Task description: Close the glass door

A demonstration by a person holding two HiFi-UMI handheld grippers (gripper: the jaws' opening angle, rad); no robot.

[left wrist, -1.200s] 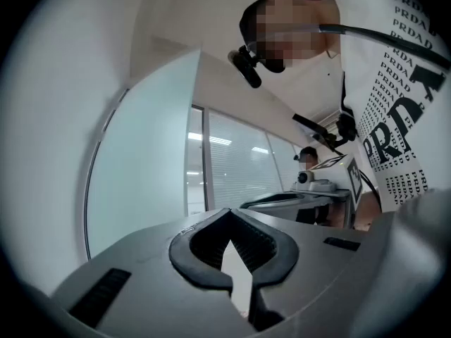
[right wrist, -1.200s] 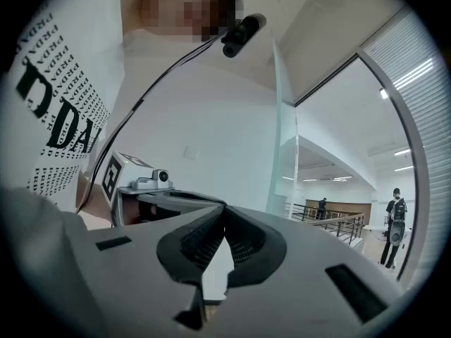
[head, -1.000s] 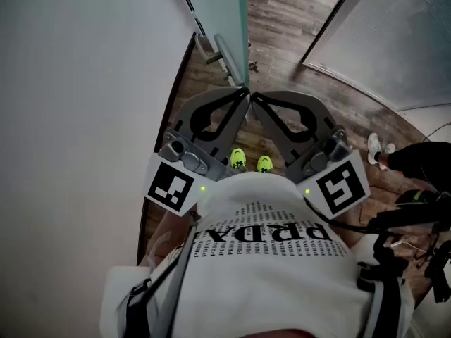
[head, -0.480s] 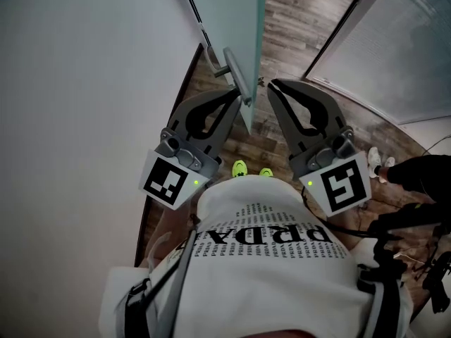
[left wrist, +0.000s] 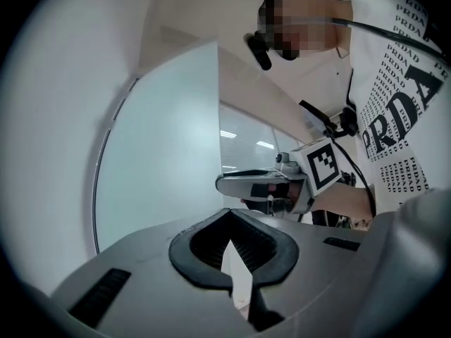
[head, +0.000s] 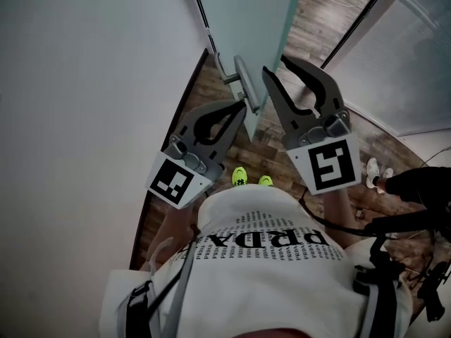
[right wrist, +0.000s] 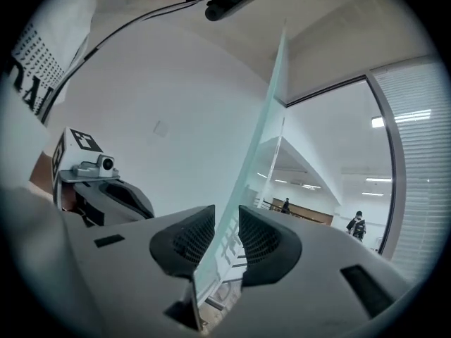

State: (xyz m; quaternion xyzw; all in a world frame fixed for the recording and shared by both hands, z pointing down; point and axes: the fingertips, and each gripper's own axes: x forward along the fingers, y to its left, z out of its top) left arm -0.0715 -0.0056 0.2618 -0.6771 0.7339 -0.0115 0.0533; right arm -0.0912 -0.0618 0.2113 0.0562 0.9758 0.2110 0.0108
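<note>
Push steadily, keeping the glass door [head: 243, 13] edge centred between the right hand-held gripper [head: 275, 65] and its half-open jaws; the left hand-held gripper [head: 244, 106], closed and empty, rides alongside.

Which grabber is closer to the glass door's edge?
Right. The right gripper has the glass door edge between its open jaws; the shut left gripper is by the handle.

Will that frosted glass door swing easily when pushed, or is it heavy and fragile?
The glass door looks a tall, rigid pane, so it probably swings as one piece, likely weighty. Its thin edge stands between the right gripper's open jaws; a knock there might chip it. Smooth glass may be slippery; the handle seems surer.
</note>
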